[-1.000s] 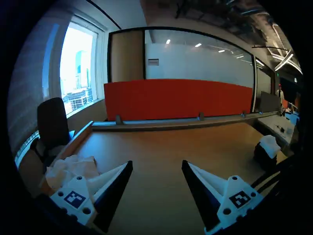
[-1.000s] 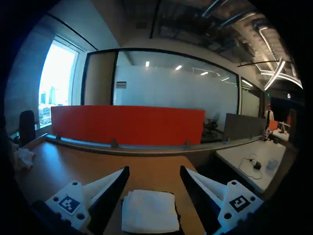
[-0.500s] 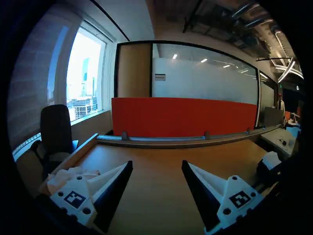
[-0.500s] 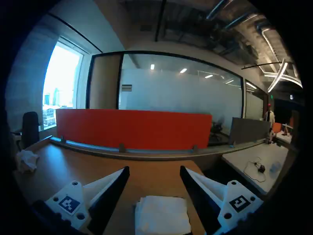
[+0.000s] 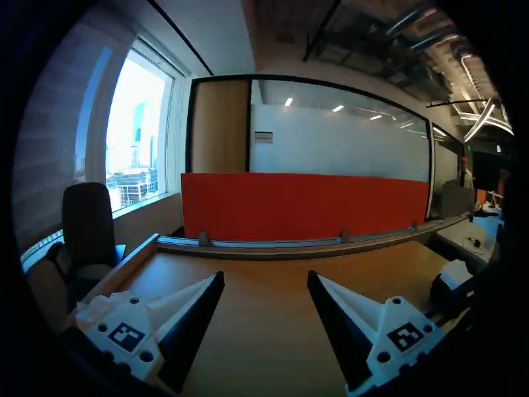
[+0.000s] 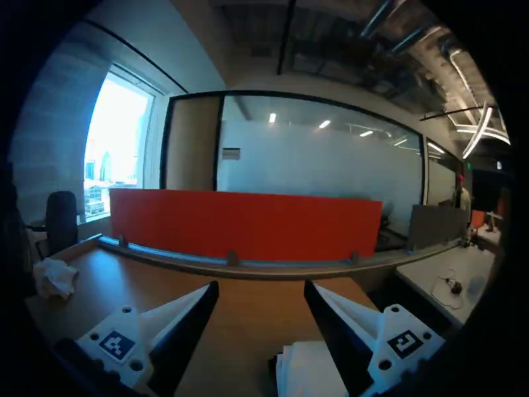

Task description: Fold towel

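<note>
Desk (image 5: 264,344) in the left gripper view, my left gripper (image 5: 264,274) spread wide above it, holding nothing, crumpled towel (image 5: 92,306) behind its left finger, right gripper view, I see my right gripper (image 6: 261,283) agape, empty, folded towels (image 6: 307,367) beside its right finger

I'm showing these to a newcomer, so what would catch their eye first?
The bright red partition along the far edge of the wooden desk stands out most, with the sunlit window to its left. Nearer, folded white towels lie on the desk just ahead of the open right gripper, and a crumpled towel sits at the desk's left edge.
</note>
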A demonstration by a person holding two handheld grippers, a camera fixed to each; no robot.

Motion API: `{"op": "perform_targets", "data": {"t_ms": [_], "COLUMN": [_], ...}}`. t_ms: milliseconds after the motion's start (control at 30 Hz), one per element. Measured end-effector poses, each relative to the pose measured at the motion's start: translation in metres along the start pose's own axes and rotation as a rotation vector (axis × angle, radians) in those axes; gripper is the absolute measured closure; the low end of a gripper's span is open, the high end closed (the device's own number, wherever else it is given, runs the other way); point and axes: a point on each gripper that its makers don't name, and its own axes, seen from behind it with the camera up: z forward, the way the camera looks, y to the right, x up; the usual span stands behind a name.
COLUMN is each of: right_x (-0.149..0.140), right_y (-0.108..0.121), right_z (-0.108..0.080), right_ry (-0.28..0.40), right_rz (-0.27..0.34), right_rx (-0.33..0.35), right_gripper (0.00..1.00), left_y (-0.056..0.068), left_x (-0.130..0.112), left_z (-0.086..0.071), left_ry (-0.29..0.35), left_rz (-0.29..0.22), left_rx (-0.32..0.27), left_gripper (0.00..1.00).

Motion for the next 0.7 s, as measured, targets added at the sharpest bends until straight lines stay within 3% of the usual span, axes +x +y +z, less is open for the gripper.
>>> {"op": "perform_targets", "data": {"t_ms": [267,700], "right_x": [-0.004,0.001], "right_y": [-0.031,-0.046], "right_z": [0.006,0.010], "right_ry": [-0.002,0.003], "right_rz": [-0.007,0.028], "right_rx": [0.012,0.001], "right_gripper": [0.00,0.00], "left_y": [-0.005,-0.002], "left_x": [0.002,0.001], "left_z": [0.003,0.006], "left_ry": [0.012,0.028], "left_rz": [-0.003,-0.001], "left_rx": [-0.002,-0.022], "left_gripper": [0.07,0.07]}}
